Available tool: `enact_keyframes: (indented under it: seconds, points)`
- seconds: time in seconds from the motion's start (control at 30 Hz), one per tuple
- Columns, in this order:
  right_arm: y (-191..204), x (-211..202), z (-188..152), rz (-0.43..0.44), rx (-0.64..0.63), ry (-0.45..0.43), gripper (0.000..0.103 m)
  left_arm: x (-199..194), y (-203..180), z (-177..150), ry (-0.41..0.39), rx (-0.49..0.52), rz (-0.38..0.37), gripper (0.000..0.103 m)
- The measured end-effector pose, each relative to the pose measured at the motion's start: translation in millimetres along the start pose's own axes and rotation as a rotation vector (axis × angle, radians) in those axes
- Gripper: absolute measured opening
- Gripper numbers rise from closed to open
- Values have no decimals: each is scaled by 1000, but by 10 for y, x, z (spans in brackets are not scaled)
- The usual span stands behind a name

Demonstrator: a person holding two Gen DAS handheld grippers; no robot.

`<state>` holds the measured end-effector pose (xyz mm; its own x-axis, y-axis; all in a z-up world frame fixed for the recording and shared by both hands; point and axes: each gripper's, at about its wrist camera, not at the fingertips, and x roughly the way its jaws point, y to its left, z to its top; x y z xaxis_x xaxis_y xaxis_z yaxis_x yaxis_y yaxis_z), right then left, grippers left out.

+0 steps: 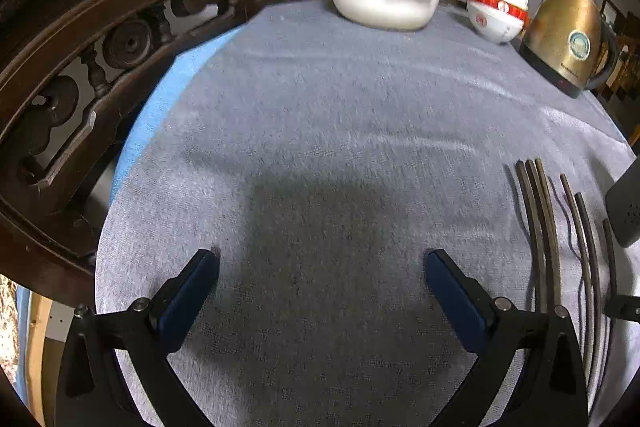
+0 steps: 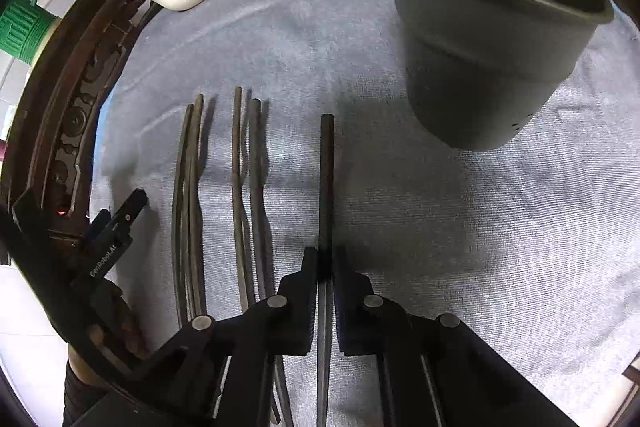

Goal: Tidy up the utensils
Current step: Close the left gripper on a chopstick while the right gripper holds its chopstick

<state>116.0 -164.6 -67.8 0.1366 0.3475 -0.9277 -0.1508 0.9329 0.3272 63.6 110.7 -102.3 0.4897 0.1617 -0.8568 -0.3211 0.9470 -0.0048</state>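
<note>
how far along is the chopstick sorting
Done: a few utensils already stand in the grey holder. In hand: the right gripper is shut on one dark chopstick. Left: four chopsticks lie on the cloth; the left gripper is open and holds nothing.

A soft blue-grey cloth (image 2: 400, 227) covers the desk. The round plastic cup (image 2: 488, 43) is dark grey. The thin sticks (image 2: 256, 187) are dark brown. One bowl (image 1: 496, 11) is white with red stripes. The kettle (image 1: 564, 39) is gold.
</note>
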Motion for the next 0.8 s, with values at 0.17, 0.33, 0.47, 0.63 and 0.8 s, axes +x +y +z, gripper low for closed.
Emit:
enact_keyframes:
  seconds: [0.17, 0.33, 0.47, 0.63, 0.8]
  points:
    - [-5, 16, 54, 0, -20, -5, 8, -147, -238, 124, 110, 50, -121, 88]
    - [-29, 42, 22, 33, -13, -13, 8, -96, -546, 204, 250, 92, -204, 61]
    - [-106, 29, 4, 59, -6, -20, 8, -36, -716, 231, 326, 118, -184, 56]
    - [-182, 2, -5, 90, -9, -25, 8, -10, -897, 306, 384, 163, -147, 47]
    - [-221, -4, -26, 118, -8, -31, 8, 7, -1047, 410, 429, 149, -162, 39]
